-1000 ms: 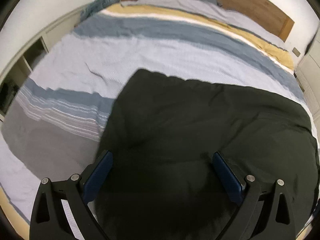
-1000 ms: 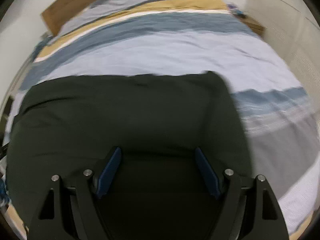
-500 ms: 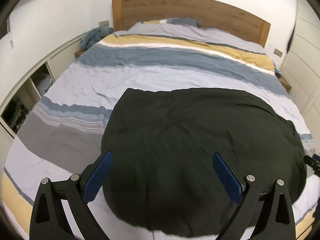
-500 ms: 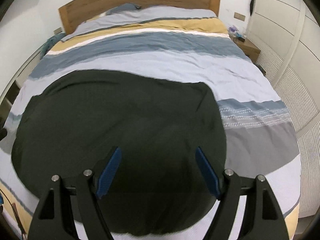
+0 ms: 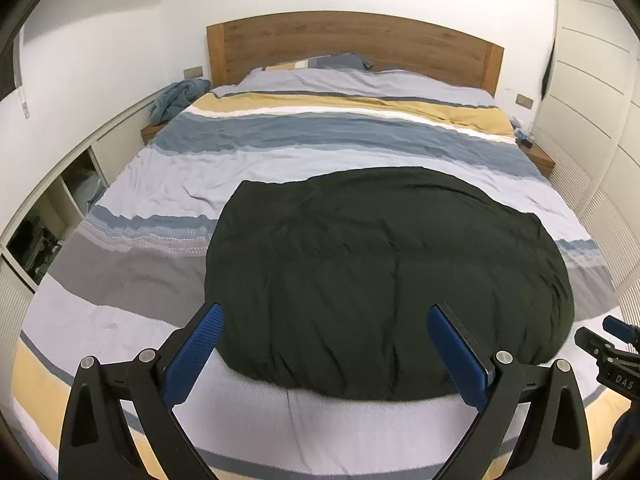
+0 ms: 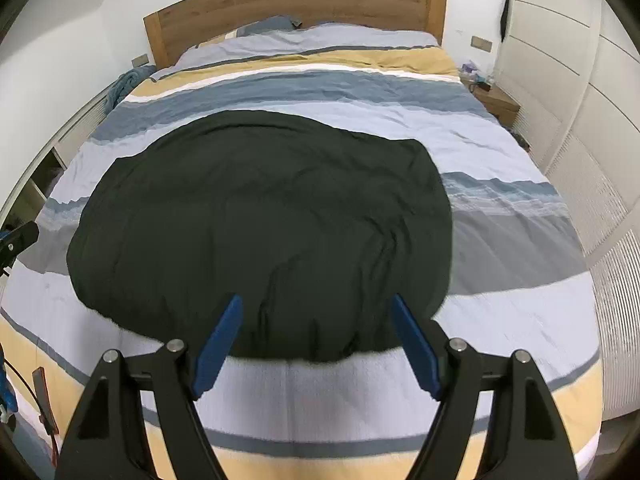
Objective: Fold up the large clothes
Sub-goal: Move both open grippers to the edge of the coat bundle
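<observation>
Left wrist view: dark, wrinkled garment (image 5: 384,276) flat on striped duvet (image 5: 168,188), both hand-held grippers (image 5: 324,320) (image 6: 316,312) released, empty.

Home bedroom; striped bed (image 5: 320,152), wooden headboard (image 5: 356,48), white wardrobe (image 6: 560,60)

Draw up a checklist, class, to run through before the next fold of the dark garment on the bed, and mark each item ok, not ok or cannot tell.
1. Left gripper open and empty: ok.
2. Right gripper open and empty: ok.
3. Dark garment lies wholly on the striped duvet, nothing hanging off: ok.
4. Garment surface smooth: not ok, wrinkles run across its near right part.
5. Near edge within the grippers' line of sight: ok, it shows in both views.
6. How many layers are already folded: cannot tell.
</observation>
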`<state>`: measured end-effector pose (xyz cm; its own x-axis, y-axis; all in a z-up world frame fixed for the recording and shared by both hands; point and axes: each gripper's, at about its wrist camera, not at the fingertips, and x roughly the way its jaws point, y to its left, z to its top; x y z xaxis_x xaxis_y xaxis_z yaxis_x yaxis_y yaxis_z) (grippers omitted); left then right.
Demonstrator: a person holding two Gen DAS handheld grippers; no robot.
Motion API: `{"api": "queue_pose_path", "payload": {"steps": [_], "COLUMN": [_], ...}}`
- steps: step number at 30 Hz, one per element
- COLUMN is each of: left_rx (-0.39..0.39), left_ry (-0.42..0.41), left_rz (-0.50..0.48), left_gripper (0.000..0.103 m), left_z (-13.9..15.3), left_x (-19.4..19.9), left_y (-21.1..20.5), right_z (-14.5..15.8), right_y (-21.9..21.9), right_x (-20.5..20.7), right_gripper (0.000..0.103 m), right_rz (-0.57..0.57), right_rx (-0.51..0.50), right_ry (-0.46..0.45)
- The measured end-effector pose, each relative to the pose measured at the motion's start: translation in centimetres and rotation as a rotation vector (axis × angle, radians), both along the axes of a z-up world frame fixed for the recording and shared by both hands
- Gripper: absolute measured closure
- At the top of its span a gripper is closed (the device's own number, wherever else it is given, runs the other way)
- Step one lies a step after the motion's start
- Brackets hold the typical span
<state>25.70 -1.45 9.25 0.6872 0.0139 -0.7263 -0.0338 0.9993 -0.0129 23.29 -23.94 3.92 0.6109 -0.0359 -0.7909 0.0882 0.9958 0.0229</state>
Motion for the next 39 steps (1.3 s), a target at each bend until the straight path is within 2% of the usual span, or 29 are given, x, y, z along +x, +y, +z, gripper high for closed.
{"api": "queue_pose_path", "payload": {"steps": [12,17,22,27,30,34,39], "left_rx": [0.007,-0.024,-0.092,-0.154,-0.224,-0.406,-0.563], "left_ry": [0.016,0.043,0.094,0.132,0.158,0.196,0.227], "left_rz": [-0.02,-0.022,-0.029,-0.026,-0.015,-0.012,0.026], "left_gripper": [0.001,0.001,0.001,0.001,0.001,0.001,0.001], "left_z": [-0.2,-1.0,-2.7,-4.6,-5.7,-7.7,-10.2], "left_x": [-3.6,-4.4,-4.4,-2.8,-0.7,3.1,8.6], "left_y": [-0.6,0.3,3.1,8.0,11.3,15.6,19.5], "right_z": [1.4,1.2,0.2,-0.8,-1.0,-1.8,-4.0], "right_y": [-0.1,0.1,-0.5,-3.5,-6.0,-9.4,-13.2], "right_x": [-4.6,-5.8,-6.3,-5.8,-4.4,-1.7,2.8], "right_gripper": [0.027,0.027,0.027,0.027,0.026,0.024,0.022], "right_rz": [-0.055,-0.053,-0.052,-0.094,-0.117,-0.148,-0.165], "right_rx": [0.0,0.03,0.086,0.122,0.152,0.232,0.328], "right_ry": [-0.024,-0.025,-0.015,0.005,0.001,-0.005,0.001]}}
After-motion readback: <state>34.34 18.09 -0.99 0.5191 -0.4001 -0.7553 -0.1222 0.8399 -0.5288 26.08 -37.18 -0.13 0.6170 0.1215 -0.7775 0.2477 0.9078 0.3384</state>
